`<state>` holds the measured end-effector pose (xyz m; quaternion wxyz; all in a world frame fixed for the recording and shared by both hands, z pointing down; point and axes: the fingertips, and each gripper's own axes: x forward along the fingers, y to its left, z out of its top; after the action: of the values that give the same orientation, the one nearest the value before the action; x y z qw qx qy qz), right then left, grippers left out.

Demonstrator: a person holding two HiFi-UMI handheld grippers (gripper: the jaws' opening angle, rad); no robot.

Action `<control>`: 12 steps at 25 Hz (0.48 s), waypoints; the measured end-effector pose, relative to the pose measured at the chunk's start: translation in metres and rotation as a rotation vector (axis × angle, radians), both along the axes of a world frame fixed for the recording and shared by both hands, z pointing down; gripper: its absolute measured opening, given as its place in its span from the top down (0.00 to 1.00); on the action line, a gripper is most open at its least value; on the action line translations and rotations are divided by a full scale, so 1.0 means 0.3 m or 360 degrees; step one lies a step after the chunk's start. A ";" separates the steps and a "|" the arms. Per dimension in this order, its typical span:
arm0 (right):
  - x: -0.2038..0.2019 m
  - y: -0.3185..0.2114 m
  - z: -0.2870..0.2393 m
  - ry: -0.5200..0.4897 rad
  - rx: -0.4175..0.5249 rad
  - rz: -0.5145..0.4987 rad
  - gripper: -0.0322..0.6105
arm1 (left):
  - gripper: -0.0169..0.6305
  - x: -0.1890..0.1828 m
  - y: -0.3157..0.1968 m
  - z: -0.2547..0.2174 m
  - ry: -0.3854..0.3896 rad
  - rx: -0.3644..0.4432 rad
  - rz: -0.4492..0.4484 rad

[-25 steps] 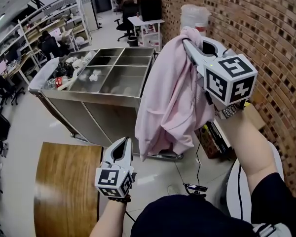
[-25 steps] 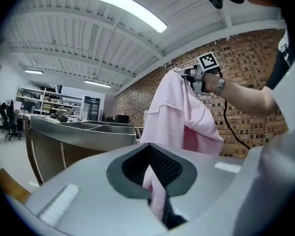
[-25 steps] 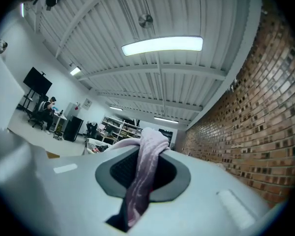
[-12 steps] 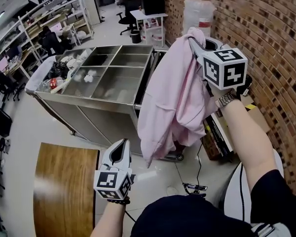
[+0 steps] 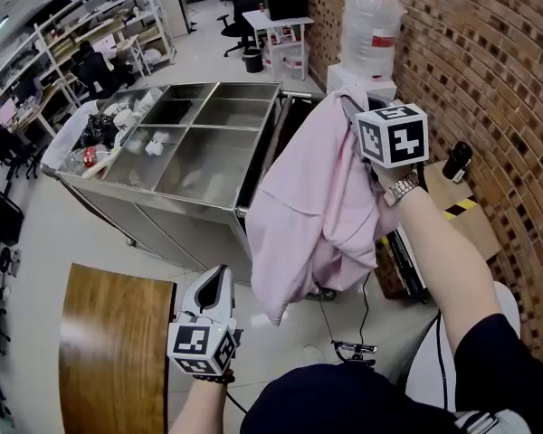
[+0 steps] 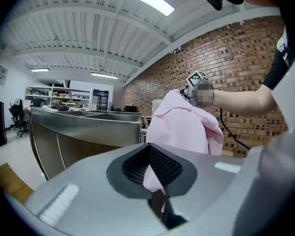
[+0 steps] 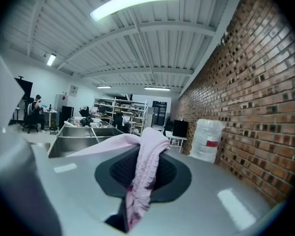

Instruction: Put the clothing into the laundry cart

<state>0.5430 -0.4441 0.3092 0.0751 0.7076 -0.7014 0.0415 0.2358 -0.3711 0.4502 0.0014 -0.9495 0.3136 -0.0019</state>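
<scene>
A pink garment (image 5: 312, 206) hangs from my right gripper (image 5: 347, 105), which is shut on its top fold beside the right end of the steel laundry cart (image 5: 246, 186). In the right gripper view the pink cloth (image 7: 143, 171) is pinched between the jaws, with the cart's compartments (image 7: 78, 134) beyond. My left gripper (image 5: 223, 277) is low, in front of the cart, jaws together with nothing in them. Its own view shows the garment (image 6: 182, 127) ahead and the cart wall (image 6: 88, 129) to the left.
A wooden table (image 5: 113, 333) lies at the lower left. A brick wall (image 5: 489, 52) runs along the right, with a water bottle (image 5: 373, 25) and a cardboard box (image 5: 466, 220) against it. The cart's far left bins hold small items (image 5: 100, 134). A cable (image 5: 353, 346) lies on the floor.
My right gripper has come down and left with the pink garment, closer to the cart's right end. The left gripper has dropped a little lower in the head view.
</scene>
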 end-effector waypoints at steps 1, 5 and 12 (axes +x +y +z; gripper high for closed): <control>0.012 -0.017 0.028 -0.0009 -0.0026 -0.0006 0.88 | 0.97 0.009 -0.008 0.009 -0.0004 -0.0004 -0.0004; 0.050 -0.074 0.126 -0.0035 -0.0118 -0.0028 0.86 | 0.97 0.041 -0.035 0.034 -0.0019 -0.0015 -0.0018; 0.078 -0.126 0.359 -0.0189 -0.0452 -0.0145 0.70 | 0.97 0.069 -0.059 0.071 -0.0026 -0.0044 -0.0040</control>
<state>0.5663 -0.4821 0.4168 0.1346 0.6537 -0.7230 0.1785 0.2566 -0.3889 0.4714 -0.0093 -0.9454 0.3256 -0.0140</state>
